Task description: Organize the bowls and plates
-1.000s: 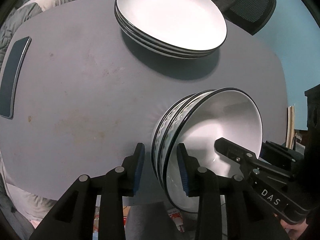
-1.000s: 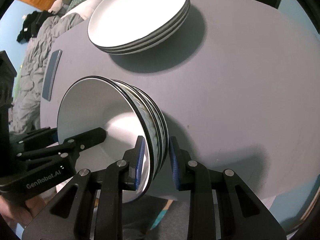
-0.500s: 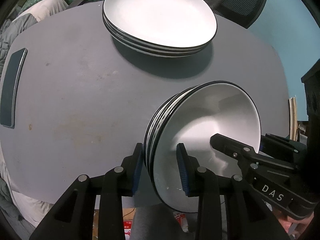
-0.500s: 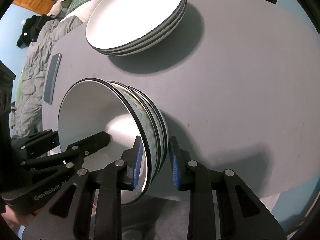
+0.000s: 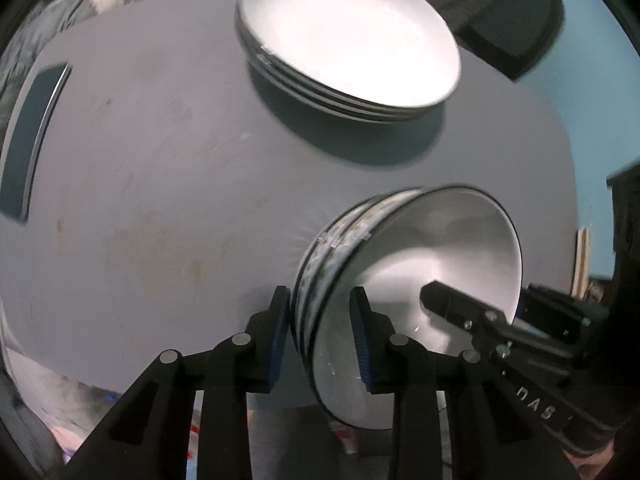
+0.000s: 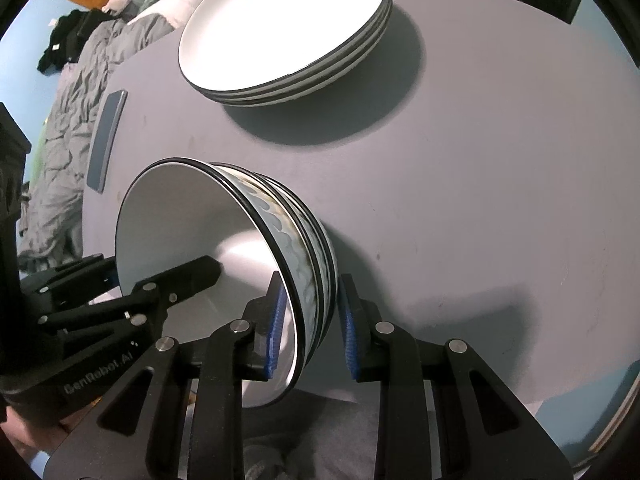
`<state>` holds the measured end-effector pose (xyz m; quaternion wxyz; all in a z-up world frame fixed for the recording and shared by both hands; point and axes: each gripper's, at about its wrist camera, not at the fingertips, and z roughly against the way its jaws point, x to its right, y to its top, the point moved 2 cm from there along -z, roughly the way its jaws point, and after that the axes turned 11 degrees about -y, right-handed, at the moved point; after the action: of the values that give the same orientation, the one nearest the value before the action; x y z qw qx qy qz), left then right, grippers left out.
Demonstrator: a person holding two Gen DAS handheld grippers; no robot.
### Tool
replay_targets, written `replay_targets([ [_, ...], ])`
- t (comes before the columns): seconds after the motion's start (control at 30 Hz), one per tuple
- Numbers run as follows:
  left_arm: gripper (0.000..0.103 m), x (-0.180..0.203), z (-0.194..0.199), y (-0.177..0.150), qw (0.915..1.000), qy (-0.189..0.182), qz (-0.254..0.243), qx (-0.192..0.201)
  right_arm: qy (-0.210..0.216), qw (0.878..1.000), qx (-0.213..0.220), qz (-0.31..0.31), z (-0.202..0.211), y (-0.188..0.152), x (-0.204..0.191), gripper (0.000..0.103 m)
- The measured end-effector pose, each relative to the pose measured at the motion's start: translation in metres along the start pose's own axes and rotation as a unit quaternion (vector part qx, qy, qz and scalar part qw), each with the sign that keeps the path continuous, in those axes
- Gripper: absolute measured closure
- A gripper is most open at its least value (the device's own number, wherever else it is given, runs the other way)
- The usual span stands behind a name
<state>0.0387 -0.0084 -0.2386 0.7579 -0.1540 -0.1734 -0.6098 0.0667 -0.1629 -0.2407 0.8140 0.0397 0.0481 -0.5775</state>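
Observation:
A stack of white bowls with black rims [image 5: 408, 276] is held above the near edge of the grey table [image 5: 160, 200]. My left gripper [image 5: 320, 336] is shut on the stack's left rim, one finger inside, one outside. My right gripper [image 6: 310, 328] is shut on the opposite rim of the same bowl stack [image 6: 224, 264]. A stack of white plates [image 5: 348, 40] sits at the far side of the table; it also shows in the right wrist view [image 6: 288, 32].
A dark phone [image 5: 30, 140] lies at the table's left edge, also in the right wrist view [image 6: 106, 140]. A black office chair [image 5: 508, 28] stands behind the table. A grey bed [image 6: 60, 128] lies to the left.
Both grippers have carried the bowl stack slightly forward and up over the table edge. The grips are unchanged. The left view is now motion-blurred.

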Motion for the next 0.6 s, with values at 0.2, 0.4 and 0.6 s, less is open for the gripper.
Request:
replay_targets([
  [0.2, 0.074, 0.0050, -0.0002, -0.0015, 0.9995, 0.021, -0.022, -0.004, -0.005, 1.000, -0.005, 0.019, -0.0019, 0.0023, -0.0038, 0.078],
  [0.4, 0.075, 0.0025, 0.0010, -0.0030, 0.9995, 0.022, -0.021, -0.010, -0.007, 1.000, 0.001, 0.011, -0.0009, 0.0035, -0.0047, 0.080],
  [0.6, 0.075, -0.0010, 0.0055, 0.0040, 0.9998, 0.016, -0.006, -0.007, -0.012, 1.000, 0.010, 0.011, 0.0057, 0.0087, -0.0087, 0.084],
])
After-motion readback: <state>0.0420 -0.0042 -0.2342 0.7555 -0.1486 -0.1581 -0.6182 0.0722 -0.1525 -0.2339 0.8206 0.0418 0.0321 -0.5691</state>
